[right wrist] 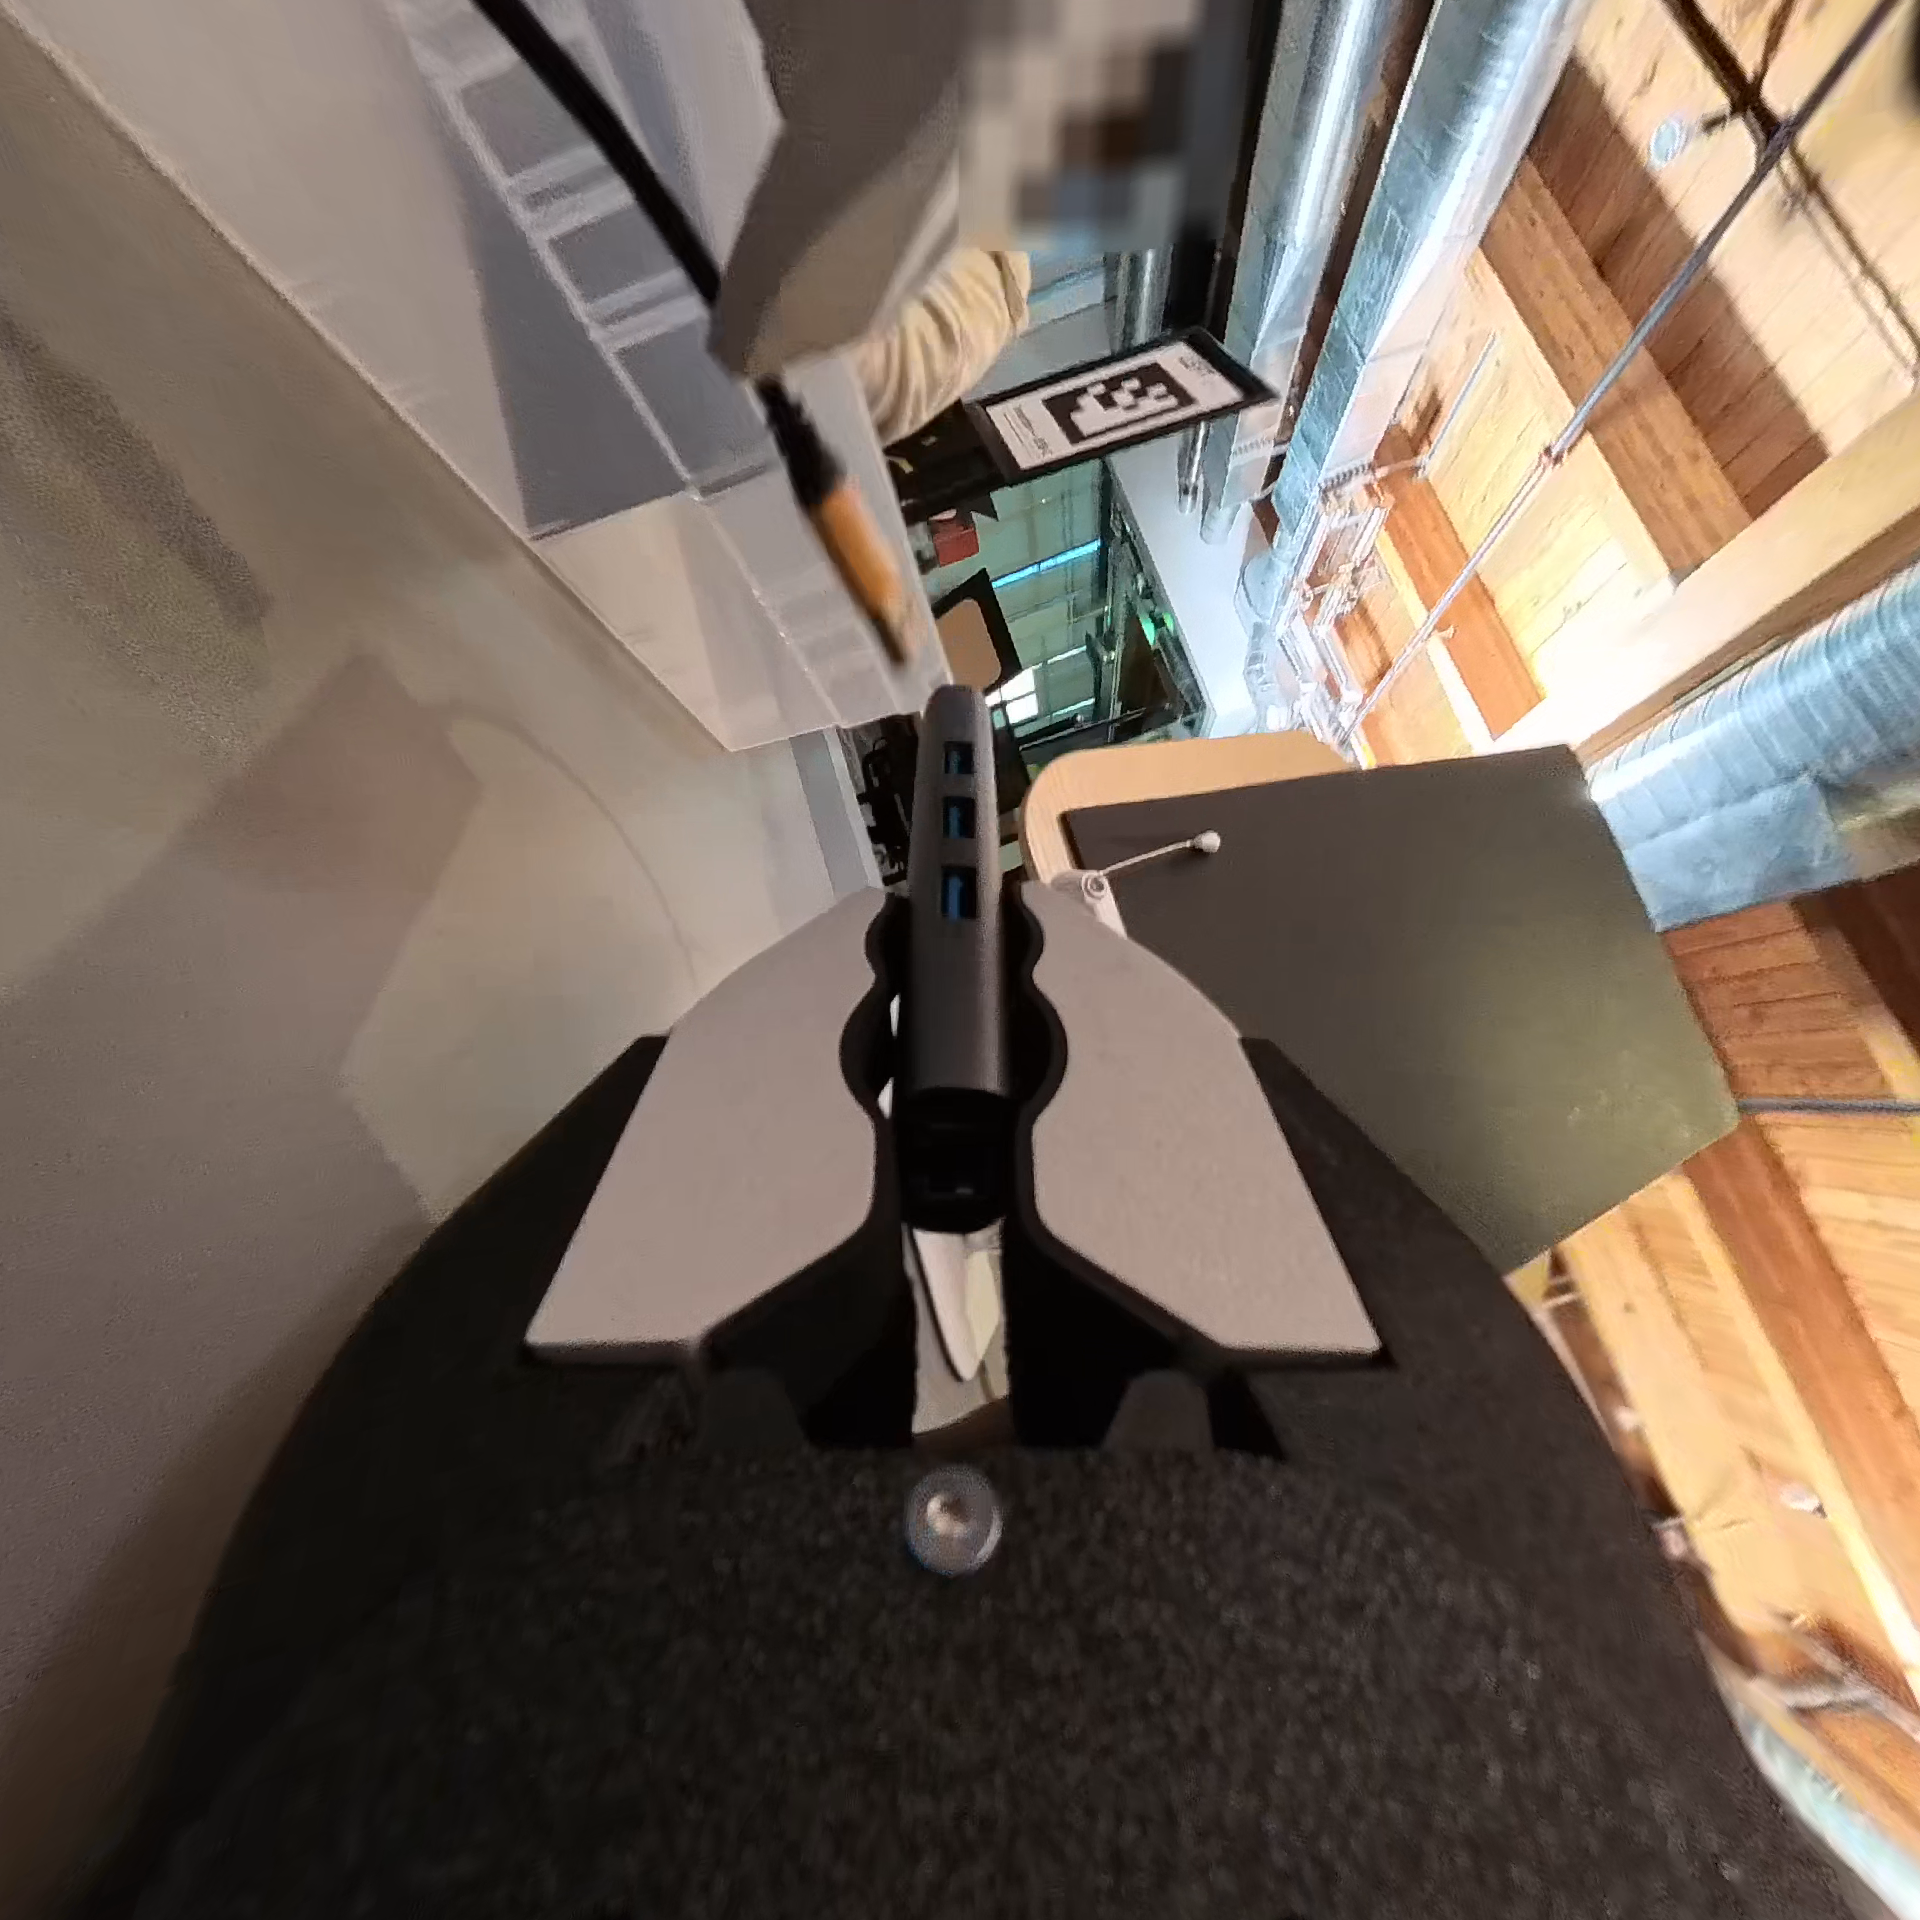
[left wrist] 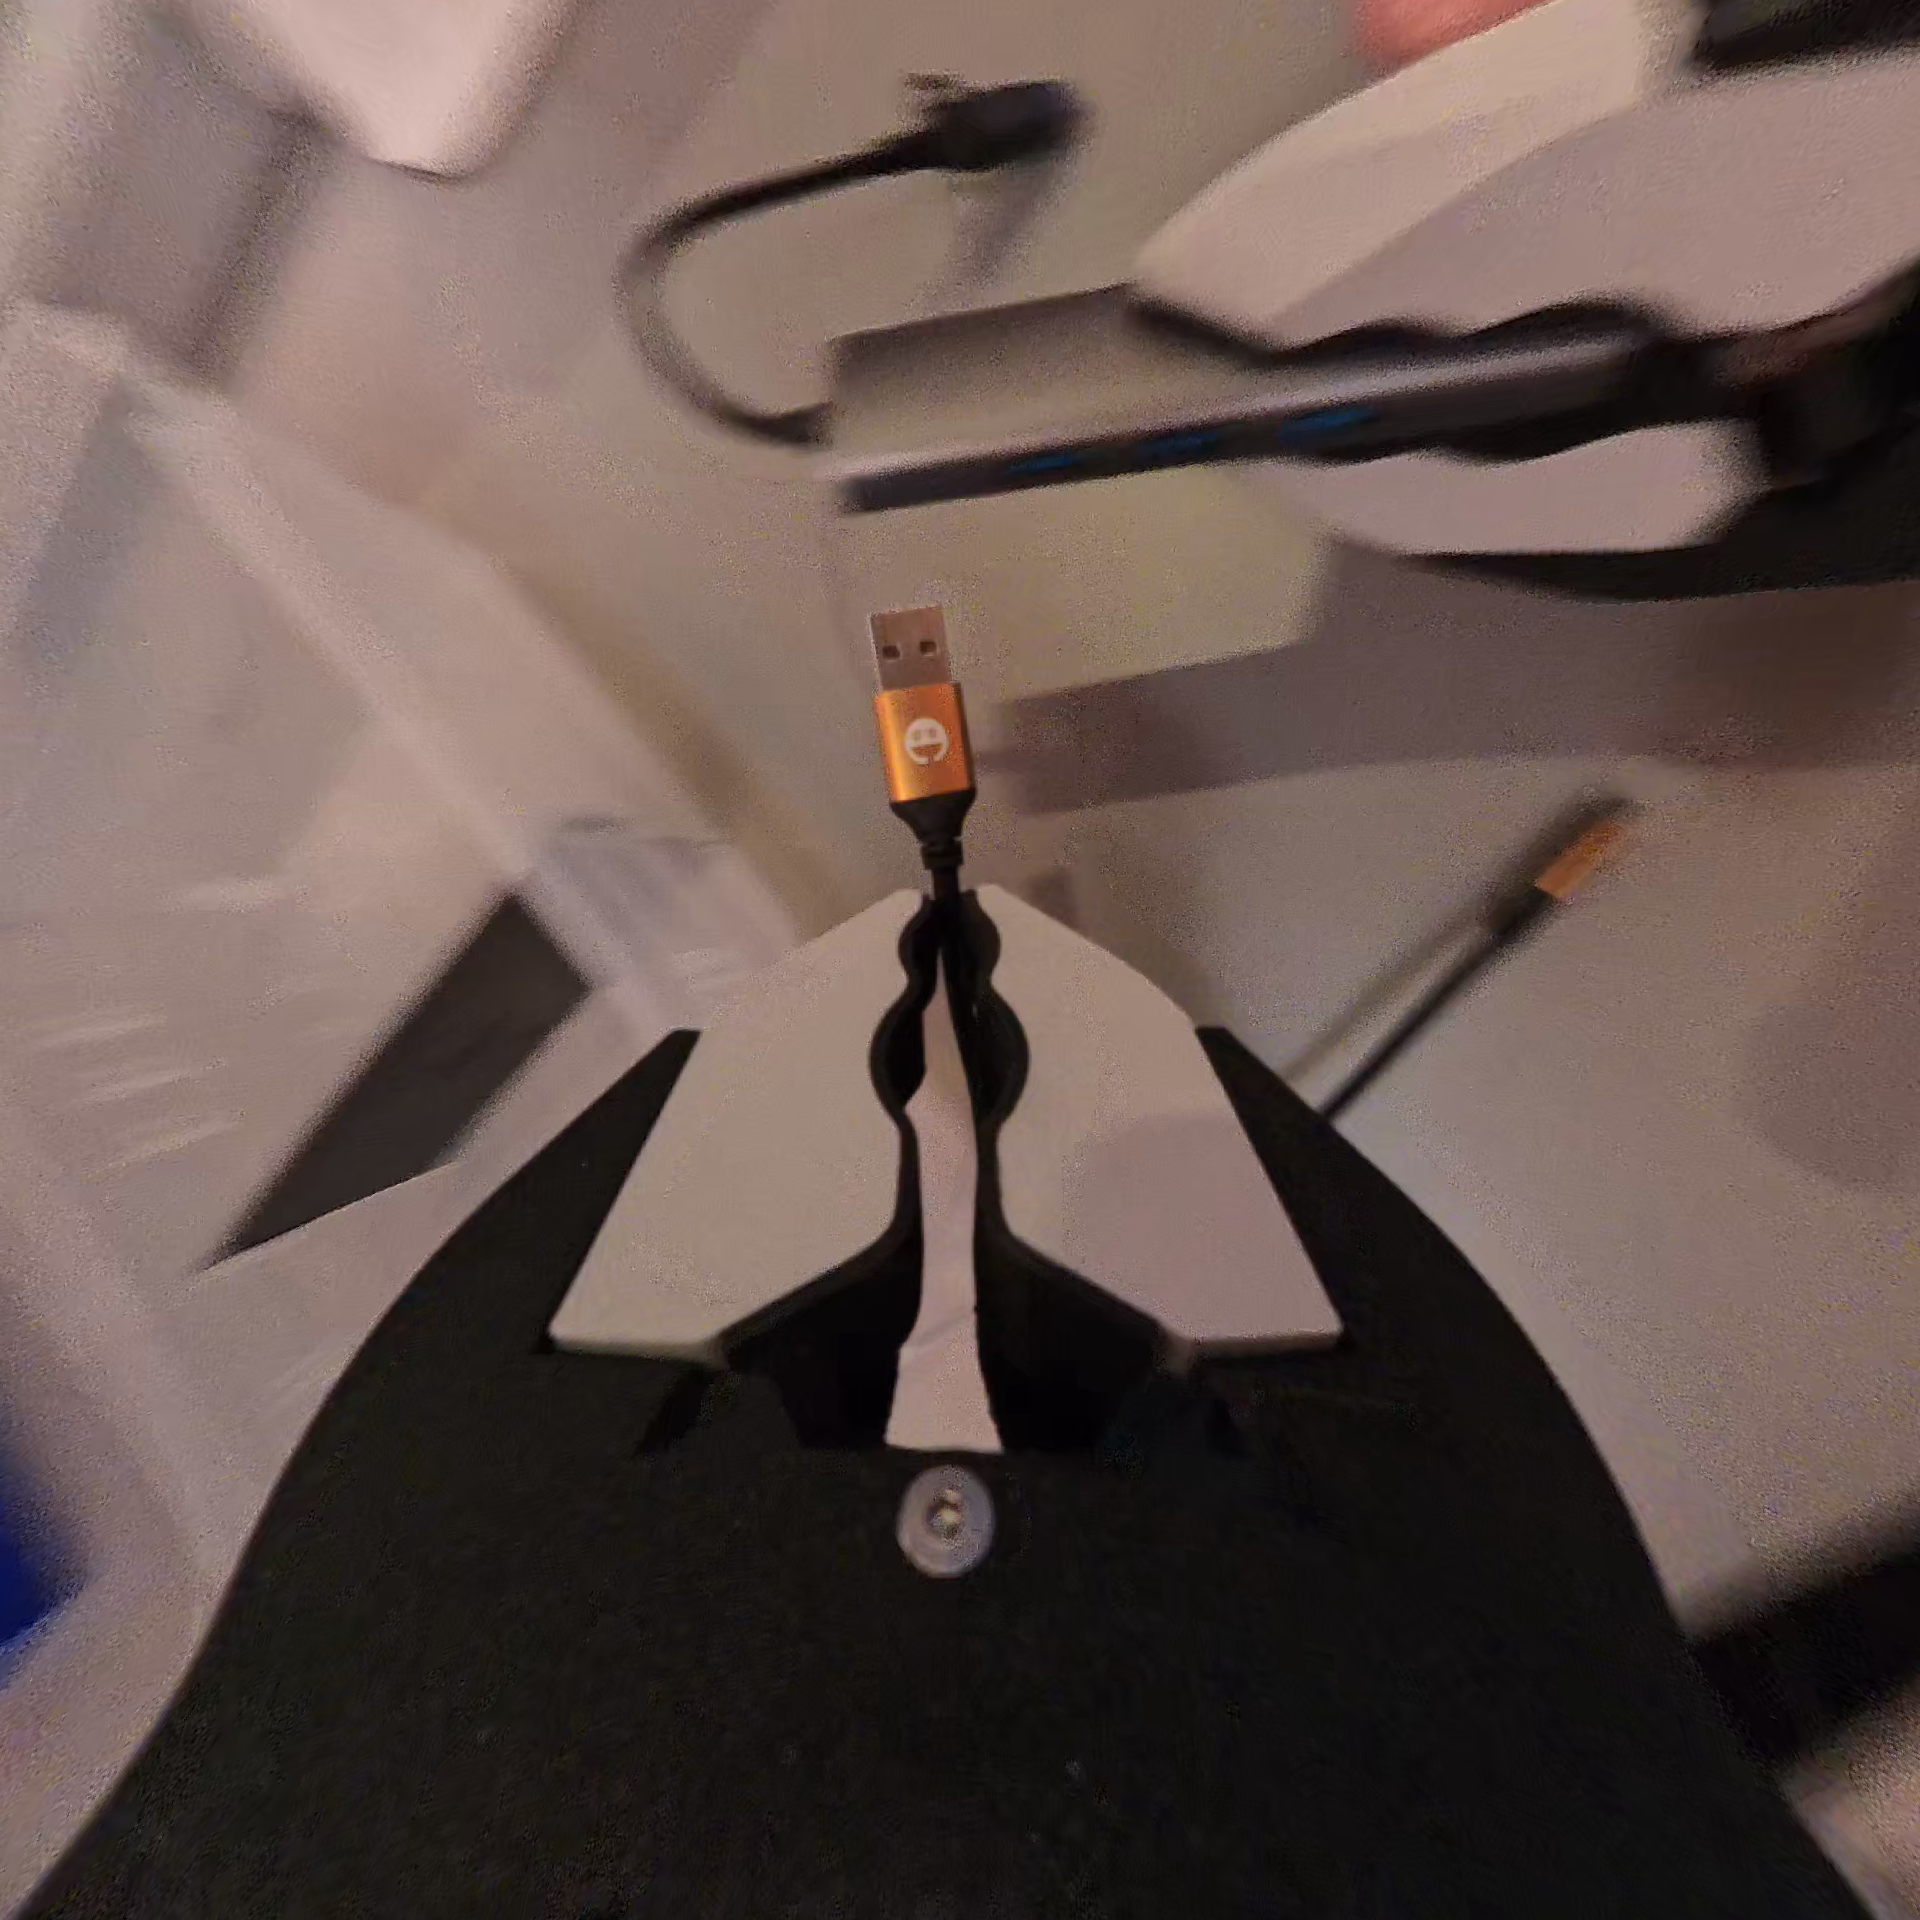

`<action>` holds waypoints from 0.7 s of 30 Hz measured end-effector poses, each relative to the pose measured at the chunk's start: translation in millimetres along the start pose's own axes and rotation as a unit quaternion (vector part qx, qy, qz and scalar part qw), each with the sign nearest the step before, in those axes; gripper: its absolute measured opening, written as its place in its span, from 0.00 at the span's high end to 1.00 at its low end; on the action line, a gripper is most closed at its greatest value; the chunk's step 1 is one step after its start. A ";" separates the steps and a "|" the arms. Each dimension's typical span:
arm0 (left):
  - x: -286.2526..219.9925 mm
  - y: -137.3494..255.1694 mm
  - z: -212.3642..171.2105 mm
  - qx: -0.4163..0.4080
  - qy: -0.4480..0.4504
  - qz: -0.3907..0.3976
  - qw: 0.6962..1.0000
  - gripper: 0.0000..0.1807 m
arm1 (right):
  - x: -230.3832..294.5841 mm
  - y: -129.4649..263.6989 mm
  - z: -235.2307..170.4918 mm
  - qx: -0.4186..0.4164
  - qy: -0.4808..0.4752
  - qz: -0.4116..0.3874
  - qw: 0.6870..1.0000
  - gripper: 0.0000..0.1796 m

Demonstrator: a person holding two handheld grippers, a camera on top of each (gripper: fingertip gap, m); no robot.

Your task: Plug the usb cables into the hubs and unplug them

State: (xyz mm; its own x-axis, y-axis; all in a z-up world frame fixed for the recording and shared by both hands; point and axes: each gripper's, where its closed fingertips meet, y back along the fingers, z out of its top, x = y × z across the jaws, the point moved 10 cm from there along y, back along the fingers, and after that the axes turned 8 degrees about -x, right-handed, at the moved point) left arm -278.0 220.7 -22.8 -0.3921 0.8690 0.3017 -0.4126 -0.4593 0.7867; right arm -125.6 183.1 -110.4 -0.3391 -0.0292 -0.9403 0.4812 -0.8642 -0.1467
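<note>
My left gripper (left wrist: 945, 896) is shut on the black cable of a USB plug (left wrist: 920, 717) with an orange shell and bare metal tip, which stands straight out past the fingertips. The plug points toward a dark grey hub (left wrist: 1195, 442) with blue ports, held off the white table by my right gripper (left wrist: 1558, 343) at the upper right. In the right wrist view my right gripper (right wrist: 951, 904) is shut on that hub (right wrist: 956, 914), its three blue ports facing the camera. The orange plug (right wrist: 857, 556) and the left gripper (right wrist: 831, 177) hang above the hub, apart from it.
A second cable with an orange plug (left wrist: 1574, 857) lies on the white table at the right. The hub's own black lead (left wrist: 727, 270) loops at the back. A white box (left wrist: 1143, 582) sits under the hub. A marker board (right wrist: 1122, 410) and a dark panel (right wrist: 1371, 997) show behind.
</note>
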 end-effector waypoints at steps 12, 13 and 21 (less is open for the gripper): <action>-114.4 5.3 -51.0 -0.140 -0.081 0.104 0.981 0.98 | -17.8 2.1 -13.6 0.025 -0.115 -0.034 0.992 0.91; -124.1 1.9 -57.5 -0.146 -0.053 0.076 0.985 0.98 | -17.8 2.3 -13.9 0.026 -0.119 -0.033 0.992 0.91; -124.8 5.8 -72.2 -0.210 0.154 -0.153 0.953 0.87 | -14.5 2.1 -11.9 0.021 -0.123 -0.019 0.992 0.91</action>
State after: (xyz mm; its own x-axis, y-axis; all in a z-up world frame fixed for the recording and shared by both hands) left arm -290.8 96.3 -94.8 -0.3978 0.9081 -0.1308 -0.8132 -0.2830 0.5084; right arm -110.1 187.7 -100.7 -0.5455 -0.1124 -0.8305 0.4318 -0.8870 -0.1636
